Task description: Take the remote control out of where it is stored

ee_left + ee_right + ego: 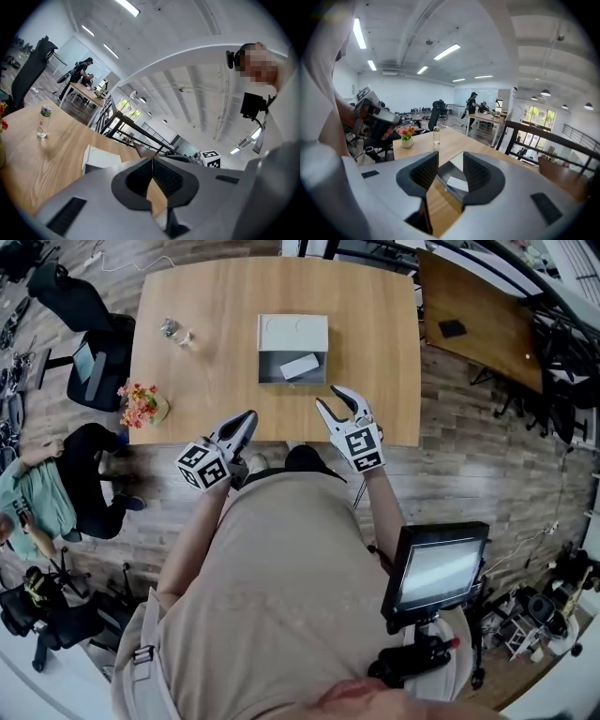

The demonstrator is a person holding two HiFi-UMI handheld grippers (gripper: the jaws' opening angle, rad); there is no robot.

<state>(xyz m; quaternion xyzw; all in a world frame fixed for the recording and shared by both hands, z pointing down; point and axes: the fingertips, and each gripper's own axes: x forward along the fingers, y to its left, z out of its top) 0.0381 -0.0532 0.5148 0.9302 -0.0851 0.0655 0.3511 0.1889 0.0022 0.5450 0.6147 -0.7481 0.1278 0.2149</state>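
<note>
Empty claws: left gripper [150,160] pinched together, right gripper [451,161] parted.

I can't read any words or numbers here. The left cube [203,466] on my left hand-held gripper [249,416] and the right cube [364,446] on my right hand-held gripper [330,397] show only black-and-white squares. The bottle [175,331], ahead and left of my left hand-held gripper, has print too small to read.

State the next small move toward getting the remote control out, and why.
Probably carry the right gripper forward to the remote control: it lies exposed in the open drawer, and that gripper, jaws apart, is short of it.
</note>
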